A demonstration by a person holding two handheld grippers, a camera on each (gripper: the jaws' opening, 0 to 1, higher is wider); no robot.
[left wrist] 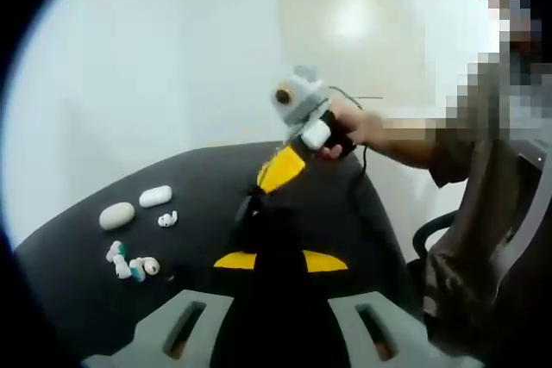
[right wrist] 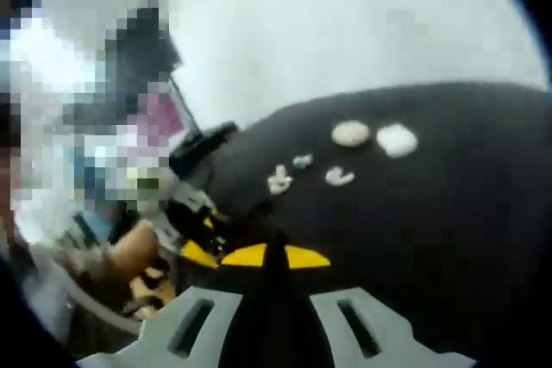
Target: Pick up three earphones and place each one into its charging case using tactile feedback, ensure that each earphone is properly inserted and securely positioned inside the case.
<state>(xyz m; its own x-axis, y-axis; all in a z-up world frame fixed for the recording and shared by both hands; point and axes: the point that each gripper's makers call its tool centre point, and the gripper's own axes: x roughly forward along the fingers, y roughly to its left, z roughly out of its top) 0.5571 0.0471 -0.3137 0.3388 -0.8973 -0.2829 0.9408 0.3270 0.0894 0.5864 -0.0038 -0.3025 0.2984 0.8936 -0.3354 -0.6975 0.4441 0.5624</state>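
Jaws of your left gripper [left wrist: 280, 260] and right gripper [right wrist: 274, 256] meet empty above the black table [left wrist: 78, 260], well short of two white cases [left wrist: 135, 206] and loose earphones [left wrist: 138, 256] lying far left.

- Two white charging cases lie closed, side by side, on the dark surface: a rounded oval case [left wrist: 116, 215] and a longer pill-shaped case [left wrist: 155, 196], near each other but apart.
- One white earphone [left wrist: 167, 219] lies alone just beside the cases.
- A small cluster of earphones [left wrist: 129, 263], white with teal and tan bits, lies a little farther off; their exact number is unclear.
- In the right gripper view the cases [right wrist: 374, 136] and earphones [right wrist: 309, 173] appear blurred.
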